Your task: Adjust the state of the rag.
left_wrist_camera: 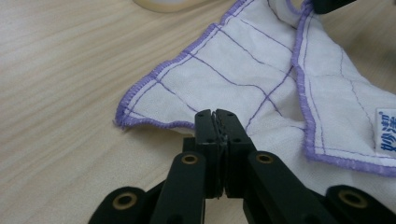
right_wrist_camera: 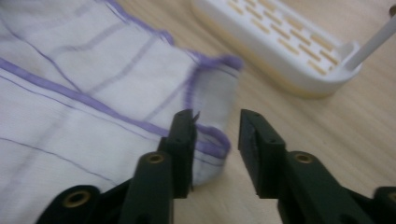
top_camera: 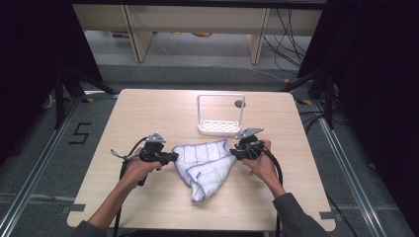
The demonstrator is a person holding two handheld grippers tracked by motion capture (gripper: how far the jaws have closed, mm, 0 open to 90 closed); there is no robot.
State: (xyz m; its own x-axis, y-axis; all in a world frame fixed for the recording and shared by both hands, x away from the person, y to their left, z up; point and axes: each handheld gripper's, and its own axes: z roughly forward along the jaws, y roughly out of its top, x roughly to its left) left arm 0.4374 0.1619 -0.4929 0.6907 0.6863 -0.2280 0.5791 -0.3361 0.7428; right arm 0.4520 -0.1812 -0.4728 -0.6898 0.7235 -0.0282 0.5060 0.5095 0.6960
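— Where is the cloth [top_camera: 205,165] found, and how are the jaws seen?

— Mid-worktop, toward the near edge. The left gripper [left_wrist_camera: 215,122] is clenched on its hem; the right gripper [right_wrist_camera: 215,135] is released.

— Handling?

— Judged light and limp; best pinched at hemmed corners.

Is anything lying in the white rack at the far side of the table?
No, the white rack stands bare, and the cloth lies nearer on the table.
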